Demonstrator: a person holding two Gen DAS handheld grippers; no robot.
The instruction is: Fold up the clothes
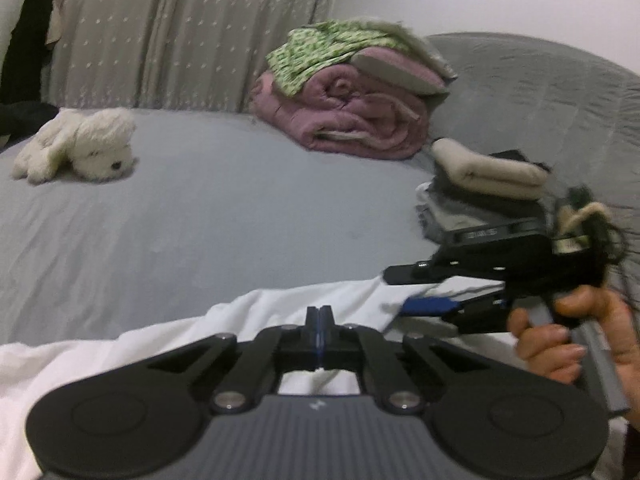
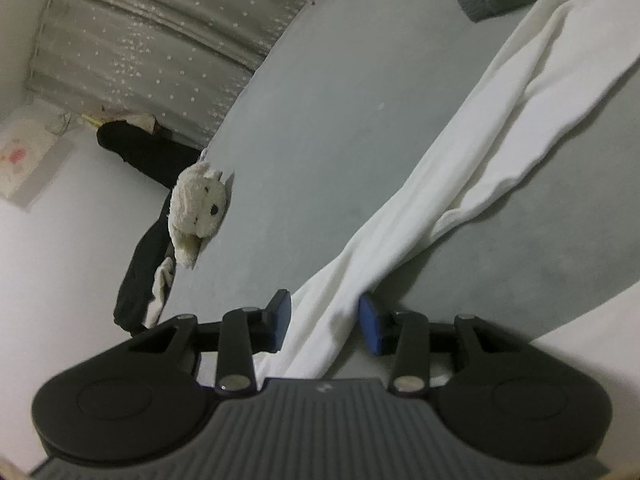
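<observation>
Left wrist view shows the left gripper [image 1: 319, 322] with its jaws pressed fully together, a sliver of the white garment [image 1: 132, 354] pinched at the base of the pads. That garment lies across the grey bed sheet [image 1: 200, 216] from about 8 o'clock toward 3 o'clock, where the right gripper [image 1: 416, 292] reaches in, held by a hand [image 1: 568, 336] on its handle. At 10 o'clock a white plush dog [image 1: 80, 146] lies on the sheet, and at 1 o'clock a rolled pink blanket [image 1: 352, 120] carries a green patterned cloth [image 1: 320, 52]. Just right of it, near 2 o'clock, sits a small stack of folded clothes [image 1: 480, 184]. Seen from the right wrist view, the right gripper [image 2: 324, 324] stands partly open with a bunched band of the white garment [image 2: 460, 168] running between its blue pads [image 2: 370, 328]; the right pad touches the cloth, while the left one stands just beside it, so a firm grip cannot be told. The plush dog [image 2: 200, 208] lies at 9 o'clock at the sheet's edge, over dark clothing [image 2: 140, 280] beyond.
</observation>
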